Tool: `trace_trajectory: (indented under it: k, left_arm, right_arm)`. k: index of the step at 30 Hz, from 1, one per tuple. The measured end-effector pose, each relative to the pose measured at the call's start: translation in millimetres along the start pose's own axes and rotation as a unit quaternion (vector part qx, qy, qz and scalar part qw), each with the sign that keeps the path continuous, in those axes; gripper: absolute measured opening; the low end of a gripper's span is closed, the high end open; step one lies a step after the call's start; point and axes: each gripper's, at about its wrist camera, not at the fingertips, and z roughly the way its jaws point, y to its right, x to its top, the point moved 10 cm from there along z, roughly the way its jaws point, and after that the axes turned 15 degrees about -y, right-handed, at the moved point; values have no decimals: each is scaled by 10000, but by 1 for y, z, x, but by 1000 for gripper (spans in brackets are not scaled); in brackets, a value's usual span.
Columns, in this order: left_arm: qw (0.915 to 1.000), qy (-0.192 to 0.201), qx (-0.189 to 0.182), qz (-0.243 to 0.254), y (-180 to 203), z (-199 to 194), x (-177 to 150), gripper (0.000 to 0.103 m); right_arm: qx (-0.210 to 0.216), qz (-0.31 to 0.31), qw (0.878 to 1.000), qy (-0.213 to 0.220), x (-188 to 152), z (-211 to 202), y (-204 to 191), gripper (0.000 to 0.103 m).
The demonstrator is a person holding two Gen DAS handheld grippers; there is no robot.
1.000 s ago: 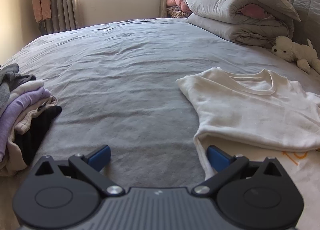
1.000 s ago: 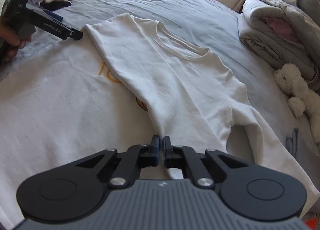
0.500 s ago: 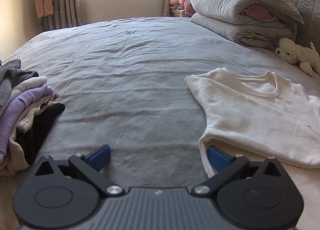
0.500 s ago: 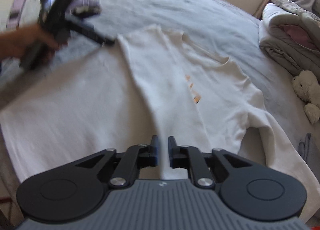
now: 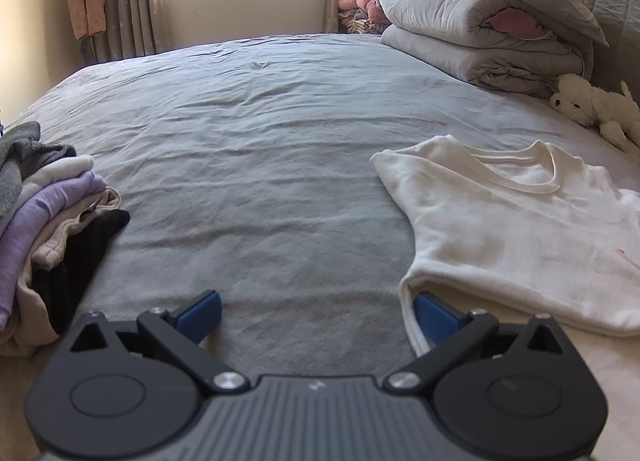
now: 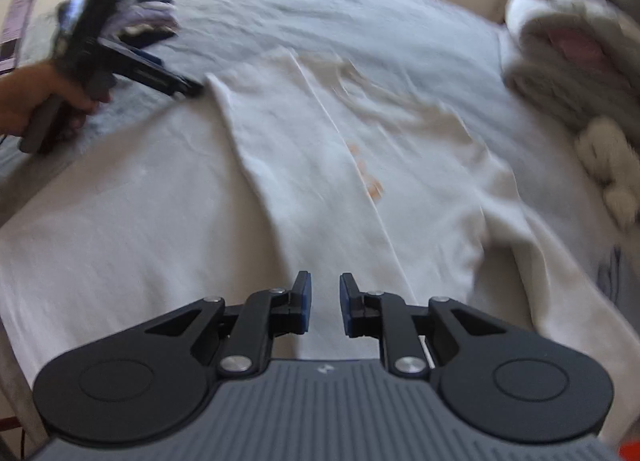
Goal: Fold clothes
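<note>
Since a second ago the right claw (image 6: pixel 323 303) has let go: its jaws have just been opening and nothing sits between them now, the folded-over flap lying on the white T-shirt (image 6: pixel 320 165). The left claw (image 5: pixel 316 315) gapes wide by the shirt's near left edge, on the bed (image 5: pixel 248 165). The cotton looks light, limp and easily creased, so I would pinch a hem or shoulder. Only the left view shows the folded clothes pile (image 5: pixel 44 221); only the right shows the hand (image 6: pixel 36 97).

Right-wrist view was motion-blurred throughout, left gripper (image 6: pixel 188 87) smeared far left of the fingers, white shirt (image 5: pixel 520 229) cut off at right edge, clothes pile (image 5: pixel 36 221) cropped left.
</note>
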Motion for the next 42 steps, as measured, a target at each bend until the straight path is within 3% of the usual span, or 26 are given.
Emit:
trace_trajectory:
  k: [1,2,6,7,9,10,17,20,27,32,39,42]
  left_arm:
    - [10000,5,-3,-6,0,0,0,103]
    - [10000,6,-4,-8,0,0,0,103]
    - [10000,2,-11,-14,0,-1,0,103]
    - [10000,-3,-23,-23,-1,-1,0,103]
    - [10000,-11,-54,-44,-2,-1,1,103]
    - [10000,-14,-71,-55,-2,-1,1,103]
    - [10000,-4,-41,-27,-2,-1,0,103]
    - [10000,-8,-45,-44,-2,-1,0,103]
    - [10000,-3,-1,-23,-1,0,0,103]
    - [10000,-6,-27,-36,-3,0,0,103]
    - [10000,-6,-60,-69,-3,0,0,103]
    - [9999,-10,-64,-82,-3,-1,0,103]
  right_arm:
    - [4,-7,9999,113,5,-2,-4,34]
    - [-34,-6,9998,201,9,-2,-8,38]
    - [-165,-148,9990,395,22,6,-23,38]
    - [-150,-148,9995,254,22,13,-24,38]
    - [-146,-143,9998,-77,20,28,-24,23]
    - [-207,-130,9991,-340,15,37,-23,11]
    - [172,-187,9976,-641,1,35,-16,12]
    - [135,-173,9975,-665,-3,36,-13,12]
    - [601,366,9971,278,26,12,-17,15]
    - [396,513,9968,-467,14,46,-12,15]
    - [718,517,9929,-797,-16,35,7,15]
    - [768,561,9934,-638,-17,26,14,15]
